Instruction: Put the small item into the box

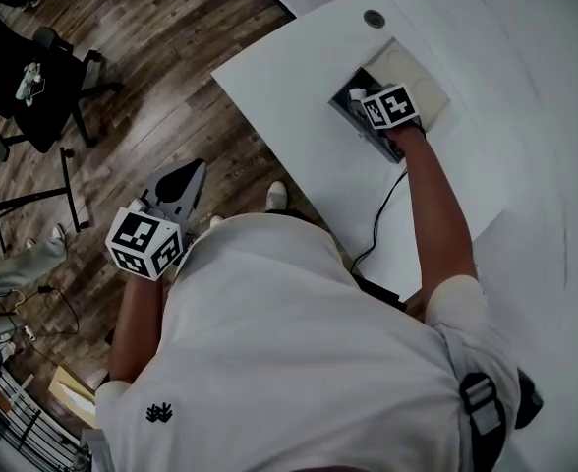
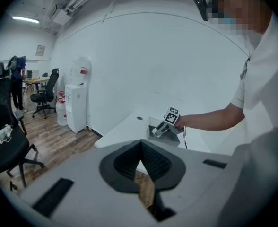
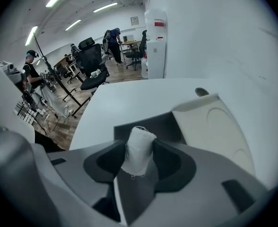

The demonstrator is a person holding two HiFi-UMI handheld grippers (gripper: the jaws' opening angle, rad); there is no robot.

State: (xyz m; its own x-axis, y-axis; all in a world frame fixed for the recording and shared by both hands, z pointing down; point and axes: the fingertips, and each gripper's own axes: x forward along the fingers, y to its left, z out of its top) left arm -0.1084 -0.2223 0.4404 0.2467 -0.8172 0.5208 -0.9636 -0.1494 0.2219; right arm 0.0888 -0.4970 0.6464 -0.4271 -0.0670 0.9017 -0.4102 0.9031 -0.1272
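A small white cloth-wrapped item (image 3: 138, 149) stands upright between the pads of my right gripper (image 3: 139, 161), which is shut on it. That gripper (image 1: 360, 100) hovers over a dark grey box (image 1: 351, 116) on the white table (image 1: 289, 87). In the right gripper view the box's dark inside (image 3: 151, 123) lies just beyond the item, with its cream lid (image 3: 214, 126) folded open to the right. My left gripper (image 1: 186, 180) hangs off the table's edge over the wooden floor. Its jaws (image 2: 140, 148) meet at the tips with nothing between them.
A round cable hole (image 1: 374, 18) sits in the table behind the box. A black cable (image 1: 382, 214) runs from the box to the table's near edge. A black chair (image 1: 33, 77) and stand legs (image 1: 33, 200) are on the floor at the left. A water dispenser (image 2: 77, 100) stands by the wall.
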